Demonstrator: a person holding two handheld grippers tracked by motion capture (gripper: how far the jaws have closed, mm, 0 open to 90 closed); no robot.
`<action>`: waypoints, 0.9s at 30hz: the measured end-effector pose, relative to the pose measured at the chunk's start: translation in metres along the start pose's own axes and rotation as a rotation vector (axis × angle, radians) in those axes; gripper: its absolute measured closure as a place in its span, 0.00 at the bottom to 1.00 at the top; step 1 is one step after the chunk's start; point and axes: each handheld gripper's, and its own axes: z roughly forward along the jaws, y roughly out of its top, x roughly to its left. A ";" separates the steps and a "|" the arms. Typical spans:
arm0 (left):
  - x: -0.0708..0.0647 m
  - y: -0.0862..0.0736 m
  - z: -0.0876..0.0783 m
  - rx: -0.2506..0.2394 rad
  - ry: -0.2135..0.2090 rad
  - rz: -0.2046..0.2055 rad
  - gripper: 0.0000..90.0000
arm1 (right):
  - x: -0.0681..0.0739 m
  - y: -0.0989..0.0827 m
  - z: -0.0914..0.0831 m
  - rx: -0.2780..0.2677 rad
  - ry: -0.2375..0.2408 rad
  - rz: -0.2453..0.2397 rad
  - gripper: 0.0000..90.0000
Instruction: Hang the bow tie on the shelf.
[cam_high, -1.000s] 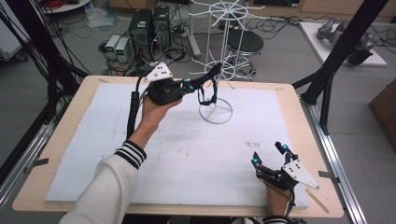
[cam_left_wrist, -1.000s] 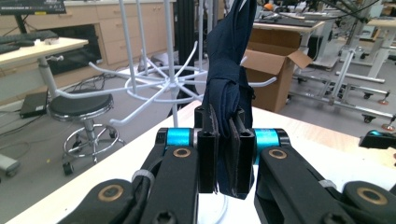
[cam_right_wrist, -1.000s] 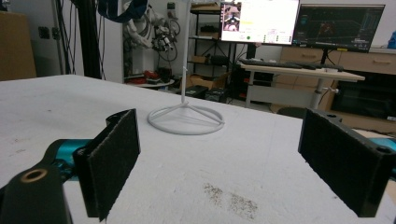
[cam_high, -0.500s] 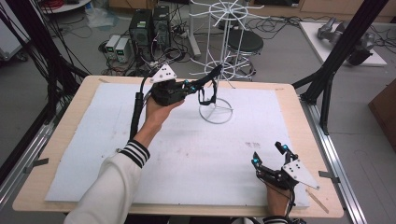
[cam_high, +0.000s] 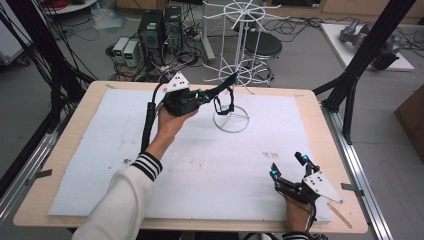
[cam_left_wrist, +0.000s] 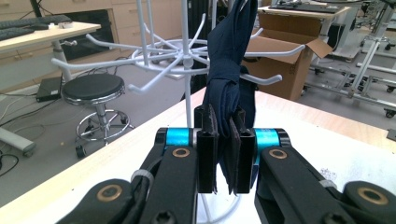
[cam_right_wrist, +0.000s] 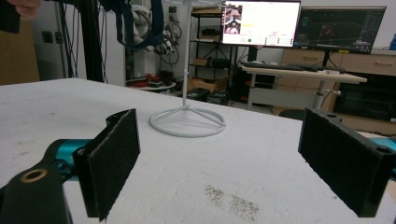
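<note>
A: Left gripper?
B: Jaws pinching a dark blue strap, held up at the far side beside the white wire rack.
A: Right gripper?
B: Jaws spread, holding nothing, near right on the white mat; rack base ring ahead.

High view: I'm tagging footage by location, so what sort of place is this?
Probably a robotics lab or workshop: black desktop computer towers on the floor, tangled black cables, and lit computer monitors on desks.
</note>
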 end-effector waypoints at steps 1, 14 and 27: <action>0.000 -0.001 0.000 0.000 0.001 -0.003 0.93 | 0.000 0.000 0.000 0.000 0.000 -0.001 0.13; -0.001 -0.006 -0.002 0.025 0.037 0.017 0.76 | -0.001 0.000 0.000 -0.006 0.001 -0.001 0.13; 0.005 -0.032 -0.029 0.019 0.074 0.039 0.16 | 0.000 0.000 0.000 0.001 0.001 -0.007 0.13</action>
